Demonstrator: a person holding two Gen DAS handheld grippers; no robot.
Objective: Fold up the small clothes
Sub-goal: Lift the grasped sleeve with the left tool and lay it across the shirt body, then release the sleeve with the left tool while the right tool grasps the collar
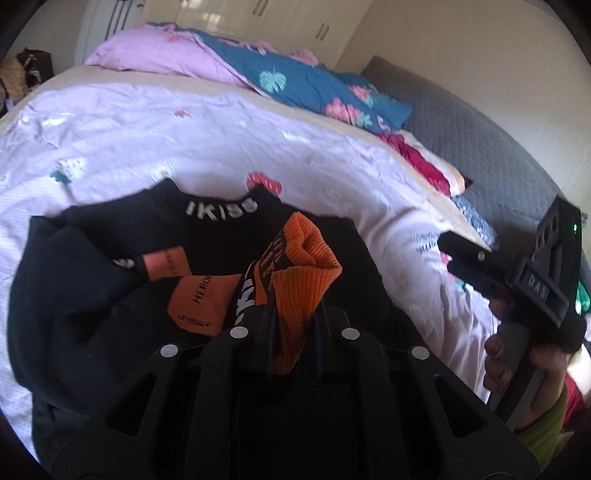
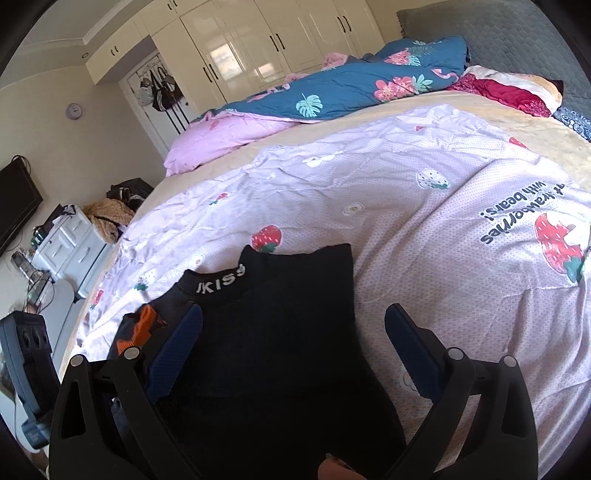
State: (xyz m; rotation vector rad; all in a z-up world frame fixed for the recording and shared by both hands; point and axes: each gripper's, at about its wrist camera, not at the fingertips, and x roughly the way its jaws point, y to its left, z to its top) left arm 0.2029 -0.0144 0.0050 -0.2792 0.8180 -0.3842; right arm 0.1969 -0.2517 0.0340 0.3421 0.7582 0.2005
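Observation:
A small black sweater (image 1: 207, 243) with an "IKISS" collar and orange patches lies on the pale pink strawberry sheet (image 1: 147, 140). My left gripper (image 1: 293, 314) is shut on its orange ribbed cuff (image 1: 299, 273), holding the sleeve up over the sweater's body. In the right wrist view the sweater (image 2: 280, 332) lies between the fingers of my right gripper (image 2: 291, 321), which is open and hovers over its right side; the orange cuff (image 2: 142, 325) shows at the left. The right gripper also shows in the left wrist view (image 1: 491, 269), to the right of the sweater.
A blue floral quilt (image 2: 351, 85) and pink quilt (image 2: 221, 136) are piled at the far side of the bed. A red pillow (image 2: 509, 92) lies by the grey headboard (image 2: 517, 33). Wardrobes (image 2: 258, 44), a white drawer unit (image 2: 70, 243) and a TV (image 2: 14, 199) stand beyond.

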